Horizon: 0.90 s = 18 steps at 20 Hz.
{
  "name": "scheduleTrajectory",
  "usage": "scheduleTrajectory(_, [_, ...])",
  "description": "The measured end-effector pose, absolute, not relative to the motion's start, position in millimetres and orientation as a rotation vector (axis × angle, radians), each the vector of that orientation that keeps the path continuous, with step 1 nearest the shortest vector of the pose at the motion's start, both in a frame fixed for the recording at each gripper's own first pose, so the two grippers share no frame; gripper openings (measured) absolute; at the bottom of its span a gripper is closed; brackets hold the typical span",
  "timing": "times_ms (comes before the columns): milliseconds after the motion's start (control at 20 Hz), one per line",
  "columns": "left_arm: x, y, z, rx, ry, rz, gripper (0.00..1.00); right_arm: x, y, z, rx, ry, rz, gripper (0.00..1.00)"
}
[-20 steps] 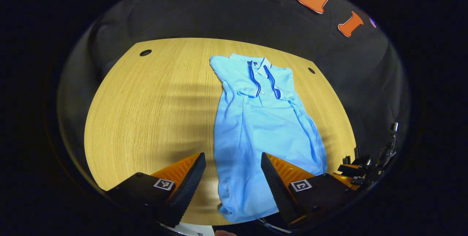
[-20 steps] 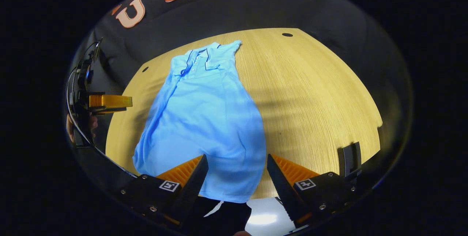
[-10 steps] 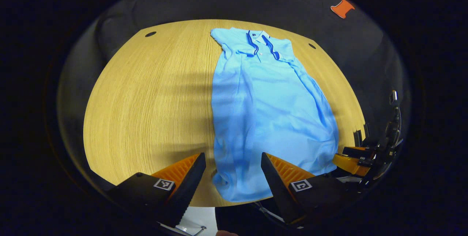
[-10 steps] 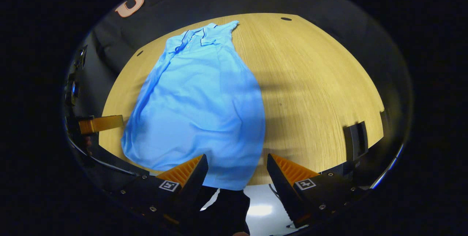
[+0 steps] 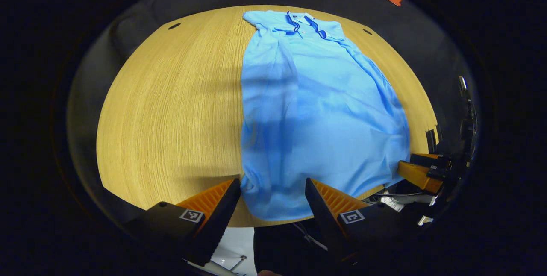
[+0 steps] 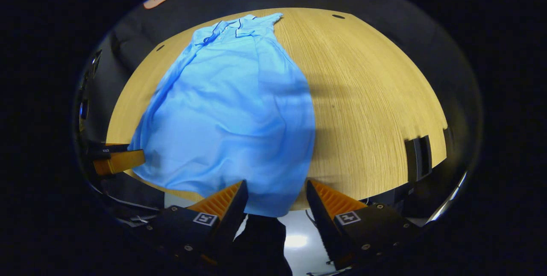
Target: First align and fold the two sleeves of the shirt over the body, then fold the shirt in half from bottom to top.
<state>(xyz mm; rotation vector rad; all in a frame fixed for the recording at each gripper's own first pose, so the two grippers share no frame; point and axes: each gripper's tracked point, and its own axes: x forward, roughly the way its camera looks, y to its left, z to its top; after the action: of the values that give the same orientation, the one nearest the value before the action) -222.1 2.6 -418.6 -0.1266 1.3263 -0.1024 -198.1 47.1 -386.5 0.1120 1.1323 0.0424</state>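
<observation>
Both my grippers have dropped down and come in closer to the near end of the table (image 5: 171, 109) since a second ago, so the shirt (image 5: 316, 113) fills a lot more of each view now and its hem sits right up by my fingertips.

Shirt itself: light blue polo, dark blue trim along the collar (image 5: 305, 22) and placket. It's lying flat on the wood, collar at the far end of the table, hem at the near edge and hanging slightly over it. Both sleeves are already folded in over the body, so it reads as one long narrow panel with soft wrinkles across the lower half.

Left gripper (image 5: 272, 186) is wide open, holding nothing, with the shirt's hem corner sitting between its fingers. I can't tell whether the fingers touch the cloth. Right gripper (image 6: 277, 188) is open about as wide, also with nothing in its grasp, and the other hem corner is between its fingers at the table's near edge.

From the left gripper view, the right gripper (image 5: 421, 171) shows just beside the shirt's hem. From the right gripper view, the left gripper (image 6: 117, 160) is just beside the opposite hem corner.
</observation>
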Motion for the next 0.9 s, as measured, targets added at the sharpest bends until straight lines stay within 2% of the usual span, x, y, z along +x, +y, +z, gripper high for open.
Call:
scheduleTrajectory(50, [-223, 2, -421, -0.123, 1.329, -0.100, 1.00, -198, 43, -388, 0.085, 1.137, 0.030, 0.67])
scheduleTrajectory(150, [-223, 7, -425, -0.079, 1.321, -0.074, 0.99, -196, 40, -388, 0.091, 1.140, 0.018, 0.49])
scheduleTrajectory(200, [-222, 7, -428, -0.049, 1.319, -0.069, 0.93, -194, 40, -388, 0.099, 1.138, 0.009, 0.42])
scheduleTrajectory(300, [-220, 3, -427, -0.030, 1.311, -0.080, 0.84, -188, 39, -388, 0.120, 1.113, -0.006, 0.17])
scheduleTrajectory(400, [-209, 1, -430, -0.048, 1.293, -0.063, 0.59, -182, 40, -387, 0.123, 1.086, 0.000, 0.12])
scheduleTrajectory(450, [-207, 0, -427, -0.067, 1.283, -0.049, 0.50, -179, 42, -387, 0.129, 1.075, 0.007, 0.10])
scheduleTrajectory(500, [-203, 0, -429, -0.095, 1.277, -0.031, 0.29, -176, 44, -386, 0.148, 1.067, 0.014, 0.07])
scheduleTrajectory(550, [-200, -1, -430, -0.114, 1.277, -0.024, 0.18, -172, 49, -385, 0.187, 1.063, 0.024, 0.05])
scheduleTrajectory(600, [-198, -1, -428, -0.129, 1.272, -0.026, 0.11, -169, 55, -384, 0.235, 1.065, 0.040, 0.04])
scheduleTrajectory(700, [-192, 3, -425, -0.126, 1.247, -0.033, 0.08, -164, 56, -379, 0.269, 1.062, 0.065, 0.03])
scheduleTrajectory(900, [-165, 3, -402, -0.149, 1.154, -0.077, 0.07, -134, 49, -343, 0.277, 0.933, 0.087, 0.03])
